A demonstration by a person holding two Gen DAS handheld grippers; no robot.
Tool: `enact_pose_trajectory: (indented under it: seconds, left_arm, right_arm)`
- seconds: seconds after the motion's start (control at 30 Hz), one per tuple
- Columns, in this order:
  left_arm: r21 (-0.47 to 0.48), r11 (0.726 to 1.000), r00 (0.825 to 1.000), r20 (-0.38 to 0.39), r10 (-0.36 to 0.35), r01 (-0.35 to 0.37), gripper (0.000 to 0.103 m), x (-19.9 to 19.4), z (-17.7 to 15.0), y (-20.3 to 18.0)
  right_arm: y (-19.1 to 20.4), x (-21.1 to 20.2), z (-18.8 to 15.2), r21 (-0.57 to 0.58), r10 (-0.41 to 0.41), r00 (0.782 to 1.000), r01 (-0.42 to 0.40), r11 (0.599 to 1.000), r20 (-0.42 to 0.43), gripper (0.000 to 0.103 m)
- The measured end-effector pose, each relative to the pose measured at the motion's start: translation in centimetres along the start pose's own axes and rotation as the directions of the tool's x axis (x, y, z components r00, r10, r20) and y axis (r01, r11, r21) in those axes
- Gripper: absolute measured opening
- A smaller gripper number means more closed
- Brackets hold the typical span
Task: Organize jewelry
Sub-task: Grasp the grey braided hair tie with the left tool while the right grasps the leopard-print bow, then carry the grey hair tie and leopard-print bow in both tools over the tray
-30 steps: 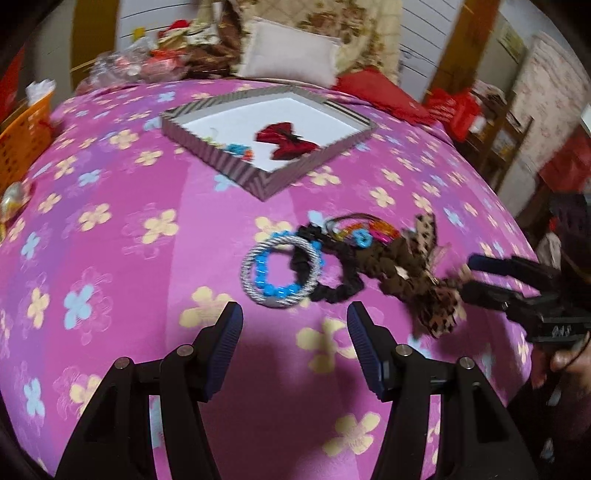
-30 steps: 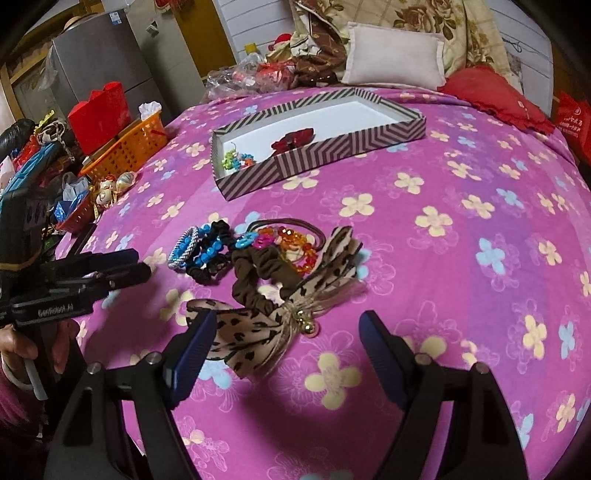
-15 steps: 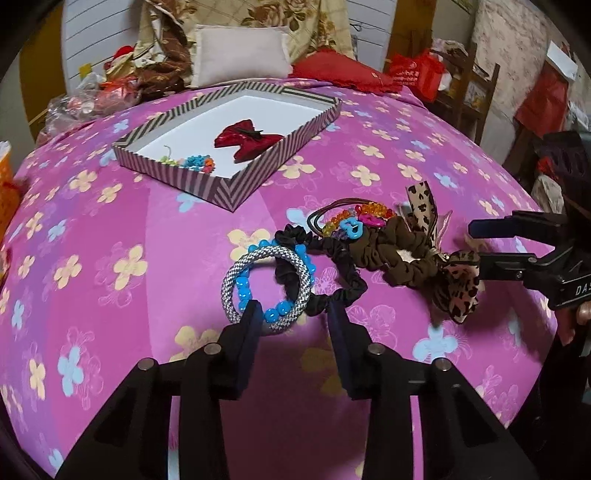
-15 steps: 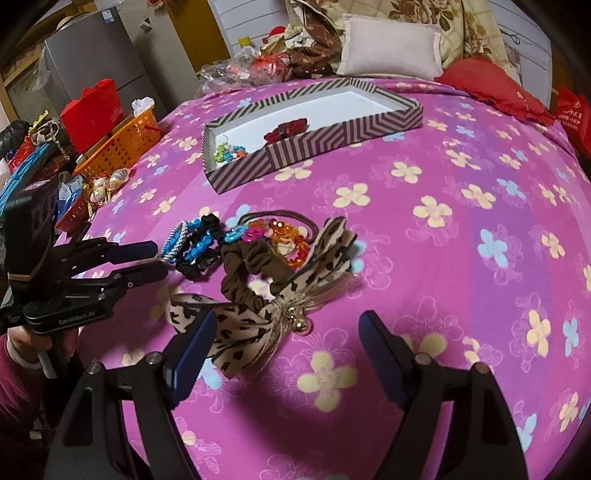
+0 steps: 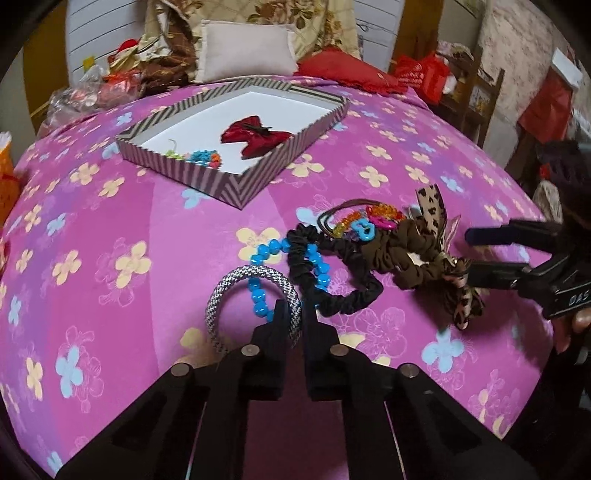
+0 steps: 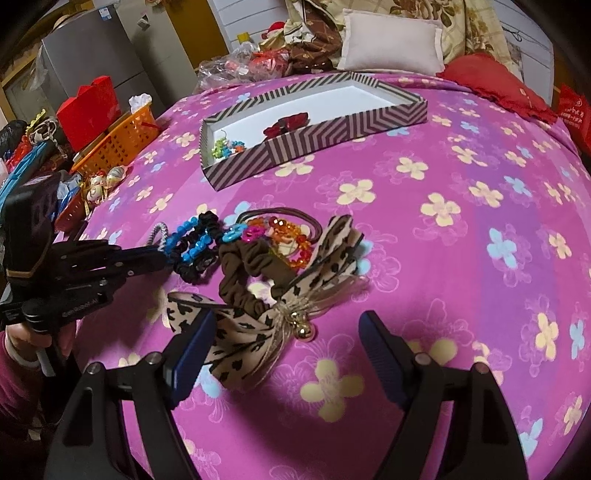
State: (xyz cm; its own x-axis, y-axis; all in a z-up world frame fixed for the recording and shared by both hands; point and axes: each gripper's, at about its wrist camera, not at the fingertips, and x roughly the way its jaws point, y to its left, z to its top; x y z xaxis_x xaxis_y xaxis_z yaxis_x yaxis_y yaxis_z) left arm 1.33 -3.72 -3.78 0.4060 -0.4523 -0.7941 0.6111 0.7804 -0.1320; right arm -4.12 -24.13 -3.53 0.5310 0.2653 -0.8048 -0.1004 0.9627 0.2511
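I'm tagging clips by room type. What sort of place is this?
Most likely a home bedroom: the work surface looks like a bed with a flowered pink cover, a pillow at its head, and a folded quilt behind.

One striped tray (image 5: 236, 186), two bows – red (image 5: 255, 134), leopard (image 6: 258, 328) – two scrunchies, black (image 5: 332, 295), brown (image 5: 399, 254)

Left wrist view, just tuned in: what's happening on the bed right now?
The left gripper has its fingers shut on the near rim of the grey bangle, which lies in a pile with a blue bead bracelet and a black scrunchie. The right gripper is open, its fingers either side of the leopard bow. The striped tray already holds a red bow and some small beads.
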Motion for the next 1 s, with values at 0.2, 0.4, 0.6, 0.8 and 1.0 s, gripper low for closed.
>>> enact_pose_trajectory:
  seconds: [0.2, 0.4, 0.6, 0.8, 1.0]
  left_arm:
    - [-0.039, 0.999, 1.000, 0.030, -0.007, 0.008, 0.001, -1.2, -0.1, 0.4]
    - [-0.056, 0.998, 0.999, 0.041, -0.004, 0.006, 0.001, -1.8, 0.0, 0.3]
    - [-0.070, 0.997, 0.998, 0.064, -0.007, 0.011, 0.001, -2.7, 0.3, 0.2]
    - [-0.085, 0.996, 0.998, 0.070, -0.007, 0.013, 0.001, -3.0, 0.5, 0.2]
    - [-0.095, 0.995, 0.997, 0.081, -0.007, 0.015, 0.001, -3.4, 0.7, 0.3]
  right_arm:
    - [0.7, 1.9, 0.1, -0.027, -0.002, 1.000, 0.001, 1.000, -0.022, 0.074]
    - [1.4, 1.9, -0.2, -0.090, -0.036, 0.999, 0.036, 0.995, 0.010, 0.033]
    - [1.3, -1.0, -0.3, -0.120, -0.041, 0.998, 0.047, 0.992, 0.056, 0.018]
    - [0.4, -3.2, 0.1, -0.086, -0.021, 0.995, 0.030, 0.996, 0.099, 0.007]
    - [0.9, -5.4, 1.2, -0.100, -0.002, 0.987, 0.018, 0.995, 0.160, 0.002]
